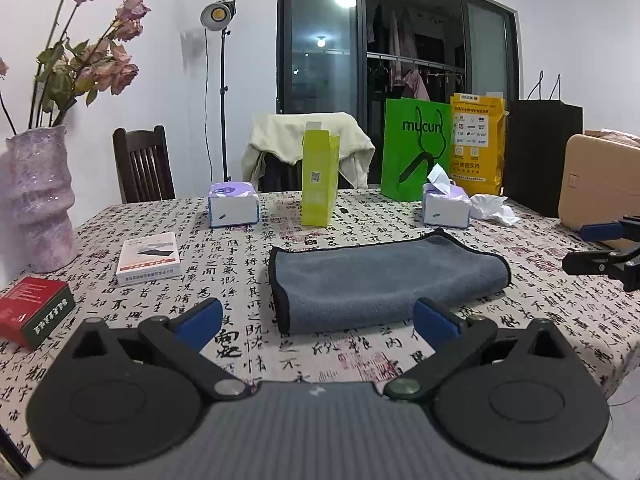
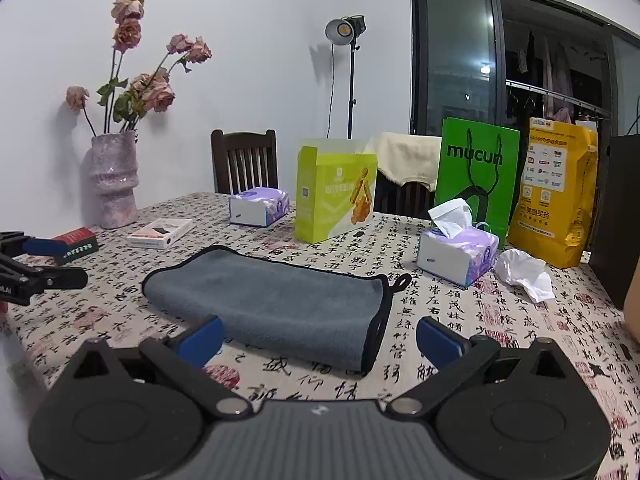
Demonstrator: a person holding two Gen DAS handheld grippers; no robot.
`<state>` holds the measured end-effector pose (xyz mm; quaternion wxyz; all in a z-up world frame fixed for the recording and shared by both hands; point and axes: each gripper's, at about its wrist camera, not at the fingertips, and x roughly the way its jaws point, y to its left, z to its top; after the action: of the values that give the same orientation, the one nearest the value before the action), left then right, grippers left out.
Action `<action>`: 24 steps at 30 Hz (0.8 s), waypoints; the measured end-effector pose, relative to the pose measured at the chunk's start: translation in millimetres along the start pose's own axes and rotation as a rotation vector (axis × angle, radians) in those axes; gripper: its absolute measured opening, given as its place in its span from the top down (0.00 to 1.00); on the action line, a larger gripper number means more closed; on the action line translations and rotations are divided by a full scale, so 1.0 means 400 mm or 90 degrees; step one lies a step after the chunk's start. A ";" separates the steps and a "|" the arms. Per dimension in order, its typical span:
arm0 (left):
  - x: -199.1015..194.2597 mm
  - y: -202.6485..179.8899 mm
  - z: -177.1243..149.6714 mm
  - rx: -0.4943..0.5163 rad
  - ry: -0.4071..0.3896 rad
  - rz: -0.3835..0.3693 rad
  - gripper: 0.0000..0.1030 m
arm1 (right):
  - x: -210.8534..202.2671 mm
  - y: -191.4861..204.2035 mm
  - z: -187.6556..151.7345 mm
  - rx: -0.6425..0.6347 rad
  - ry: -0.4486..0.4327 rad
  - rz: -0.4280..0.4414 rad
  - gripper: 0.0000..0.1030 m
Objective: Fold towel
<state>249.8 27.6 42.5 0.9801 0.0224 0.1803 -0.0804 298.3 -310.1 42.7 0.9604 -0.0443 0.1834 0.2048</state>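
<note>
A grey towel [image 1: 380, 280] with black trim lies folded on the calligraphy-print tablecloth [image 1: 200, 280], its hemmed ends stacked at its left in the left wrist view. It also shows in the right wrist view [image 2: 272, 300], with a black hanging loop at its right end. My left gripper [image 1: 318, 322] is open and empty just short of the towel's near edge. My right gripper [image 2: 320, 340] is open and empty over the towel's near edge. Each gripper shows at the side of the other's view: the right gripper [image 1: 592, 246], the left gripper [image 2: 60, 260].
A lime carton [image 1: 318, 178], two tissue packs [image 1: 233, 204] [image 1: 446, 204], a crumpled tissue [image 1: 494, 208], green [image 1: 414, 148], yellow and black bags stand behind. A vase [image 1: 38, 200], white box [image 1: 148, 258] and red box [image 1: 32, 312] lie left. A tan case [image 1: 600, 184] stands right.
</note>
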 end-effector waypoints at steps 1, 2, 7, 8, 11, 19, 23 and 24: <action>-0.010 -0.003 -0.004 0.001 -0.003 0.000 0.00 | -0.010 0.002 -0.005 0.000 -0.001 0.001 0.00; -0.020 -0.006 -0.007 -0.001 -0.005 0.001 0.00 | -0.021 0.005 -0.011 -0.001 -0.003 0.000 0.00; -0.055 -0.020 -0.033 -0.001 -0.009 0.007 0.00 | -0.075 0.020 -0.033 0.005 -0.017 0.009 0.00; -0.063 -0.022 -0.037 0.001 -0.010 0.004 0.00 | -0.085 0.025 -0.038 0.005 -0.019 0.010 0.00; -0.095 -0.033 -0.052 0.004 -0.020 -0.005 0.00 | -0.115 0.042 -0.051 0.002 -0.027 0.012 0.00; -0.184 -0.048 -0.081 -0.009 -0.055 -0.012 0.00 | -0.219 0.089 -0.093 0.005 -0.061 0.014 0.00; -0.228 -0.041 -0.099 -0.022 -0.069 -0.012 0.00 | -0.263 0.099 -0.109 0.014 -0.073 0.017 0.00; -0.236 -0.039 -0.104 -0.028 -0.070 -0.013 0.00 | -0.272 0.104 -0.115 0.009 -0.076 0.014 0.00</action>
<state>145.7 29.6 36.9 0.9879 -0.0051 0.1280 -0.0878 173.4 -320.5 40.0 0.9676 -0.0232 0.1278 0.2164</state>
